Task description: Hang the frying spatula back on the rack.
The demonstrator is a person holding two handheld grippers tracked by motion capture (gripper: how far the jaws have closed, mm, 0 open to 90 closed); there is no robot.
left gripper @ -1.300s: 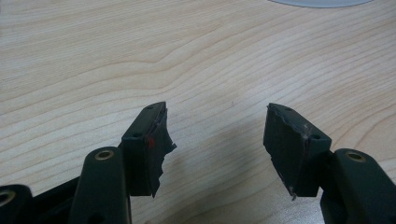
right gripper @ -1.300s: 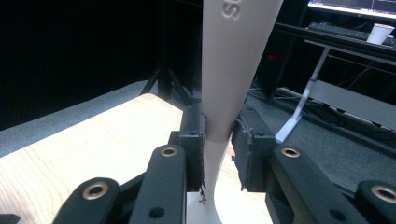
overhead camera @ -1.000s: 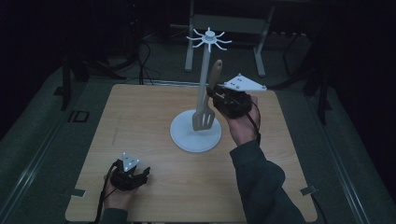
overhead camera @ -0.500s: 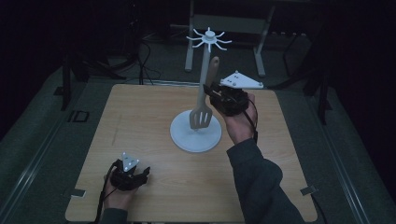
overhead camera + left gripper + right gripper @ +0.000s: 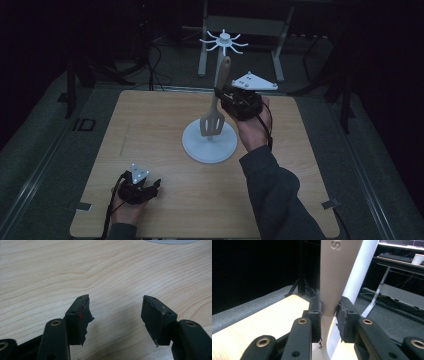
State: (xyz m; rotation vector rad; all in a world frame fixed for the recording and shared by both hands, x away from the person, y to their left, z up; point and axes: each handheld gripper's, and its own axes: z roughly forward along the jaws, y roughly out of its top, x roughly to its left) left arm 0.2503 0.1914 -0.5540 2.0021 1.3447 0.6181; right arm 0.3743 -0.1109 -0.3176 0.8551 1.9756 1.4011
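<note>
A tan slotted spatula (image 5: pixel 215 112) hangs upright in the air, head down, over the round base (image 5: pixel 197 150) of a white hook stand (image 5: pixel 224 41). My right gripper (image 5: pixel 225 97) is shut on the spatula's handle (image 5: pixel 337 272), which runs up between its jaws just in front of the stand's white pole (image 5: pixel 359 277). The handle's top end reaches almost to the stand's ring of hooks. My left gripper (image 5: pixel 150 186) rests low over the table's near left part, open, with bare wood between its jaws (image 5: pixel 116 315).
The wooden table (image 5: pixel 150 125) stands on dark grey flooring. Behind it are a desk frame (image 5: pixel 245 25), cables and dark stands. A screen and a white cup (image 5: pixel 418 258) sit on a desk far off in the right gripper view.
My right gripper has lifted the spatula higher and slightly left, bringing its handle end closer to the stand's hooks. The left gripper has stayed still.
</note>
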